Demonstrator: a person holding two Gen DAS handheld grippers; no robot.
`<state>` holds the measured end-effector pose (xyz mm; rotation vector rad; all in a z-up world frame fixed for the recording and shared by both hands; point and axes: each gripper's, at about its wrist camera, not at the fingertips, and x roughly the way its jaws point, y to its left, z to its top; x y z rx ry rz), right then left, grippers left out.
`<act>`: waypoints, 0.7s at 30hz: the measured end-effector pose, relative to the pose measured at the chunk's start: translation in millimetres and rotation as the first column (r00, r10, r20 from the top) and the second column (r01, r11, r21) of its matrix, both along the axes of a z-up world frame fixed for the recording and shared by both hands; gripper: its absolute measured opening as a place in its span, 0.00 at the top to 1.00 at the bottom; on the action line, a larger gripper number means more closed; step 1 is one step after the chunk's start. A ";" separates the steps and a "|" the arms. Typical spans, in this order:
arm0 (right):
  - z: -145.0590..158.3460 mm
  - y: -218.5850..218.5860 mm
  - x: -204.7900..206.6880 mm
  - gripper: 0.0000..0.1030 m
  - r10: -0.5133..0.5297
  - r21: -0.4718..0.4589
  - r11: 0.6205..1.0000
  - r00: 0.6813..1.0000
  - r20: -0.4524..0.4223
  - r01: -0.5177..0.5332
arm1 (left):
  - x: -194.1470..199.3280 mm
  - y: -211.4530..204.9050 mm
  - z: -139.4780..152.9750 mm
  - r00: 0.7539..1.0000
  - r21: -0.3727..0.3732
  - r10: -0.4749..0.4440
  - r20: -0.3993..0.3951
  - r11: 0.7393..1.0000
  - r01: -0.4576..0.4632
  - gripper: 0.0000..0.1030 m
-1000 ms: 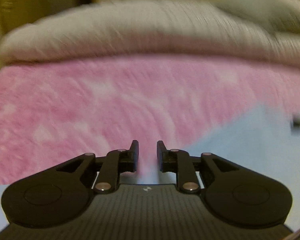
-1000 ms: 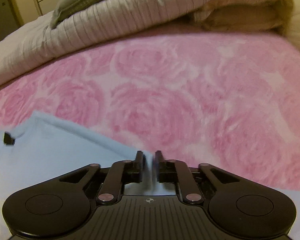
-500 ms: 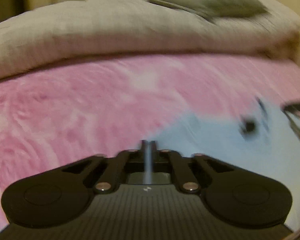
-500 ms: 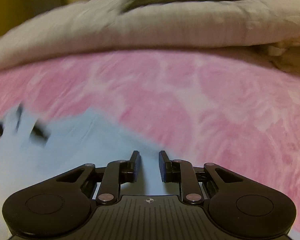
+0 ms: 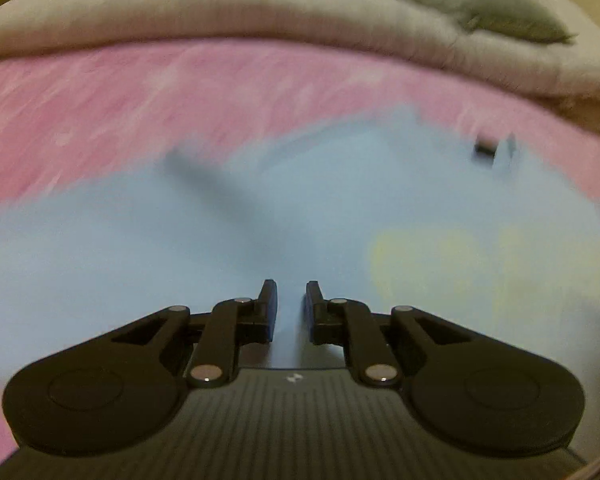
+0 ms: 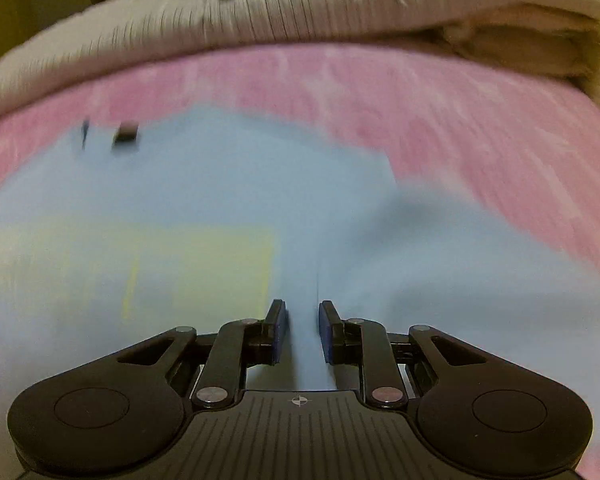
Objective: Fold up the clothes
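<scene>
On the pink rose-print blanket (image 5: 100, 92) lies a light-blue T-shirt (image 5: 140, 240), spread mostly flat; both views are motion-blurred. Pale yellow print (image 6: 204, 256) on its front, a small dark label (image 6: 126, 133) at the far end near the neck. Left gripper (image 5: 291, 304) angled down over the shirt's blue cloth, jaws opening, gap narrow, blue fabric showing through it; pads not pressing on anything I can see. Right gripper (image 6: 303, 330) likewise tilted down over the shirt, just right of the yellow print, jaws a bit apart with blue cloth behind the gap, no grip visible. Dark crease (image 5: 220, 196) runs diagonally across the shirt ahead of the left gripper. Beyond the blanket: a folded beige ribbed quilt (image 6: 340, 8) with a grey-green pillow (image 5: 488, 12) lying on top.
</scene>
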<state>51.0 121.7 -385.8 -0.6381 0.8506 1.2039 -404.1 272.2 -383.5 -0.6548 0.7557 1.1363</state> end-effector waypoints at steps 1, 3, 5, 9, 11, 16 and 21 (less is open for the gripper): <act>2.0 -17.6 -6.3 0.80 -0.019 -0.028 0.999 1.000 0.013 0.019 | -8.5 -19.2 5.0 1.000 0.010 0.031 -0.001 0.999 -0.031 0.88; 11.3 -48.0 -14.1 0.80 -0.074 -0.060 0.995 0.997 0.025 0.075 | -11.7 -43.0 18.2 0.998 0.014 0.059 -0.002 0.998 -0.059 0.88; 30.7 -68.9 -17.2 0.80 -0.117 -0.011 0.993 0.993 -0.006 0.117 | -14.3 -66.2 31.4 0.996 0.018 0.086 -0.003 0.996 -0.086 0.88; 39.6 -79.5 -29.4 0.80 -0.091 -0.012 0.996 0.993 -0.079 0.090 | -7.5 -102.9 33.4 0.999 -0.049 0.022 0.032 0.999 -0.020 0.88; 30.1 -91.4 -41.0 0.80 -0.068 -0.074 0.995 0.995 -0.070 0.063 | -4.4 -127.0 26.8 1.000 -0.109 -0.009 -0.003 0.994 0.009 0.87; 13.3 -162.0 -54.7 0.80 -0.079 -0.214 0.975 0.992 -0.102 0.056 | -21.1 -196.7 22.4 0.994 -0.259 0.087 -0.064 0.961 -0.101 0.88; 28.2 -198.6 -55.9 0.79 -0.049 -0.401 0.916 0.991 -0.127 -0.006 | -23.4 -242.8 42.1 0.976 -0.450 0.158 -0.152 0.868 -0.211 0.87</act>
